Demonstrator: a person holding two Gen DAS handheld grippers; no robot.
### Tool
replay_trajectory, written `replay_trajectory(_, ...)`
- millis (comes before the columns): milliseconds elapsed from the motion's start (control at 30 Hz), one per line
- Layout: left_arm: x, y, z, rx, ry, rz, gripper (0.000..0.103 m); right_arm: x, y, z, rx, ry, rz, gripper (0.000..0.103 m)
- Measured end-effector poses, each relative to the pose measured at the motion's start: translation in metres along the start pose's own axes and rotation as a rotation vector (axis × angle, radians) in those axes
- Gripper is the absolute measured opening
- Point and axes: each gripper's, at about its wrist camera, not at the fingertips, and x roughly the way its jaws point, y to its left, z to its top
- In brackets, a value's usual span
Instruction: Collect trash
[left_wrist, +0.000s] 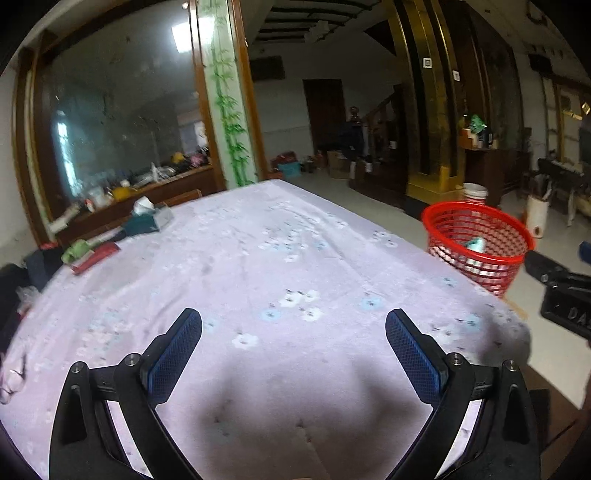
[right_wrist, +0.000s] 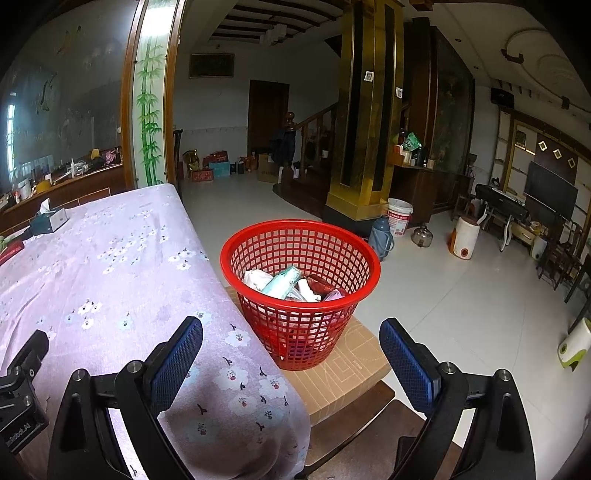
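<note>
A red mesh basket (right_wrist: 301, 321) stands on a cardboard box (right_wrist: 343, 373) beside the table's right corner. Several pieces of trash (right_wrist: 282, 284) lie inside it, among them a pale green wrapper. My right gripper (right_wrist: 291, 336) hangs open just in front of the basket with nothing between its blue pads. Over the flowered lilac tablecloth (left_wrist: 258, 266) my left gripper (left_wrist: 293, 328) is open and holds nothing. From the left wrist view the basket (left_wrist: 476, 251) shows at the right, past the table edge. A green crumpled thing (left_wrist: 75, 251) and a red flat pack (left_wrist: 96, 256) lie at the table's far left.
A tissue box (left_wrist: 147, 219) sits at the table's far left corner. On the floor beyond the basket stand a white bucket (right_wrist: 399, 216), a blue thermos (right_wrist: 380, 236), a kettle (right_wrist: 423, 236) and a white appliance (right_wrist: 463, 238). A golden pillar (right_wrist: 364, 110) rises behind. A wooden stool (right_wrist: 354, 417) carries the box.
</note>
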Motion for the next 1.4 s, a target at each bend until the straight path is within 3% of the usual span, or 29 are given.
replay_trajectory(433,0.004,0.009,0.002,-0.053,0.005,-0.024,0.099,0.001,-0.001,0.001,0.006,-0.001,-0.003,0.098)
replay_trajectory(933,0.0,0.0,0.001,-0.039,0.004,-0.087,0.099,0.001,-0.002,0.001,0.005,-0.001,-0.007,0.098)
replay_trajectory(1400,-0.001,0.0,0.0,-0.038,0.003,-0.088,0.099,0.001,-0.001,-0.001,0.0,0.004,-0.003,0.098)
